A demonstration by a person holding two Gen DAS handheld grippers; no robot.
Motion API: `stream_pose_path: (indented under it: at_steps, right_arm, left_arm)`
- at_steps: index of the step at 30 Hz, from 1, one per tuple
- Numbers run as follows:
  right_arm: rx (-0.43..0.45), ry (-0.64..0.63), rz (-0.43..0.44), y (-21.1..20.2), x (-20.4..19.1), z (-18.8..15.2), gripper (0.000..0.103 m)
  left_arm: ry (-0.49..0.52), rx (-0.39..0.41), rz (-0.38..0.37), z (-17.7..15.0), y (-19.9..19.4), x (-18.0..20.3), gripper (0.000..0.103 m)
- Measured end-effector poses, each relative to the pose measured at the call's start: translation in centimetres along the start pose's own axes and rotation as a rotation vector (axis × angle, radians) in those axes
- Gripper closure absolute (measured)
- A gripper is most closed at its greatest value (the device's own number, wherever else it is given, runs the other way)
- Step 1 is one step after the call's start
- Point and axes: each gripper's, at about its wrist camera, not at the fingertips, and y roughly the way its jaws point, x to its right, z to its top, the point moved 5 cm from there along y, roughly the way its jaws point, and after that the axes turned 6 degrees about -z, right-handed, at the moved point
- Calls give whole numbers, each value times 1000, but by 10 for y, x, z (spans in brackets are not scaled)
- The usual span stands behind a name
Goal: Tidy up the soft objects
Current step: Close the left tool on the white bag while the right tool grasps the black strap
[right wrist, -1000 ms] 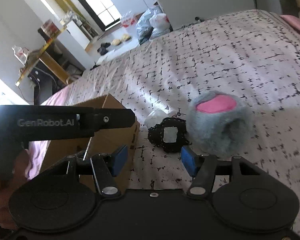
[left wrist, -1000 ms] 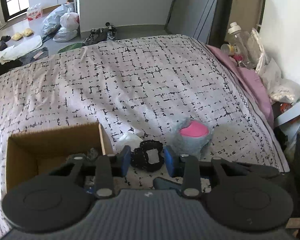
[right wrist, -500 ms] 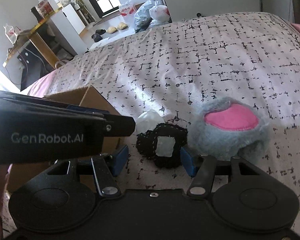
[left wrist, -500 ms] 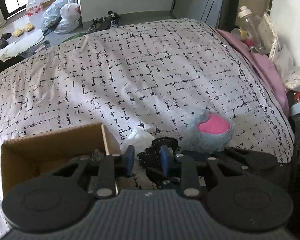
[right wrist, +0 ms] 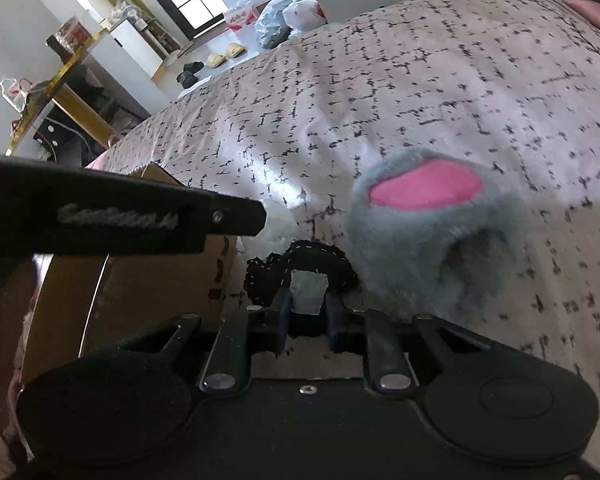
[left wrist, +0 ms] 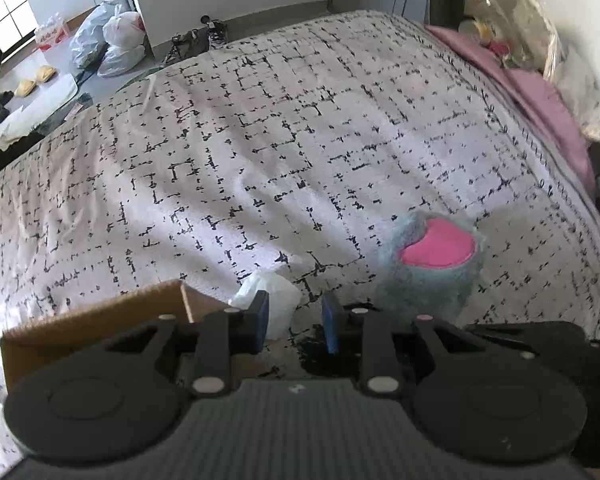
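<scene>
Bedspread point(left wrist: 300, 140), white cotton crossed with broken black lines, carries everything. Right gripper point(right wrist: 306, 318) has its jaws squeezed tight on a black crocheted piece point(right wrist: 300, 264) with a pale square patch, lying at 9 o'clock of a fuzzy grey plush point(right wrist: 420, 248) with a pink felt oval. Left gripper point(left wrist: 294, 320) shows jaws narrowly parted with nothing clearly pinched; crumpled white tissue point(left wrist: 272, 292) sits beyond them. Cardboard box point(left wrist: 100, 320) stands at 9 o'clock
</scene>
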Motion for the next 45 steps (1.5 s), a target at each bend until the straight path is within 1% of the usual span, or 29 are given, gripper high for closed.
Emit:
stream_pose_path:
  at_steps: [1, 3, 7, 11, 13, 15, 17, 20, 23, 25, 28, 29, 30, 31, 32, 33, 37, 42, 44, 45]
  right_arm:
    - [-1, 13, 4, -3, 3, -2, 85]
    - [-1, 29, 11, -7, 8, -4, 85]
    - [12, 38, 11, -17, 17, -8, 85]
    - [25, 85, 31, -27, 32, -12, 91]
    - [30, 98, 30, -30, 39, -11, 92]
    - [30, 113, 32, -33, 47, -12, 93]
    - [28, 114, 27, -35, 53, -14, 95]
    - [26, 119, 39, -34, 56, -14, 95]
    - [11, 127, 80, -29, 48, -12, 90]
    - [-1, 131, 104, -20, 41, -12, 74]
    - [-8, 134, 96, -9, 33, -11, 70]
    - [-11, 138, 95, -7, 32, -12, 67]
    - [-6, 141, 94, -7, 31, -11, 56]
    - [5, 141, 91, -6, 29, -11, 48]
    - [10, 137, 90, -6, 27, -10, 47]
    - [7, 132, 87, -4, 26, -9, 47]
    - [5, 128, 65, 0, 23, -6, 46]
    - [-19, 122, 36, 12, 22, -6, 46]
    - [-20, 108, 17, 15, 21, -6, 50]
    - [-18, 101, 9, 14, 21, -7, 60]
  left_arm:
    - [13, -11, 7, 1, 2, 2, 75]
    - [41, -37, 23, 2, 6, 5, 72]
    - [78, -91, 45, 4, 12, 9, 72]
    - [125, -157, 69, 8, 21, 13, 70]
    - [152, -183, 84, 10, 25, 16, 65]
    - [187, -202, 107, 11, 28, 19, 56]
    - [209, -221, 125, 14, 32, 19, 54]
    - [218, -245, 137, 18, 35, 19, 53]
    - [252, -268, 136, 22, 37, 22, 52]
    - [285, -291, 143, 22, 41, 25, 50]
    - [337, -323, 140, 22, 46, 29, 43]
    - [364, -331, 142, 22, 48, 31, 39]
    - [388, -336, 149, 22, 49, 32, 33]
    - [402, -340, 154, 22, 51, 32, 31]
    - [416, -344, 160, 22, 53, 32, 27]
    - [428, -349, 166, 22, 55, 31, 26]
    - [447, -372, 174, 24, 66, 24, 26]
    - [414, -416, 145, 26, 79, 13, 26]
    - [411, -420, 138, 25, 82, 12, 26]
    - [420, -415, 138, 25, 82, 12, 26]
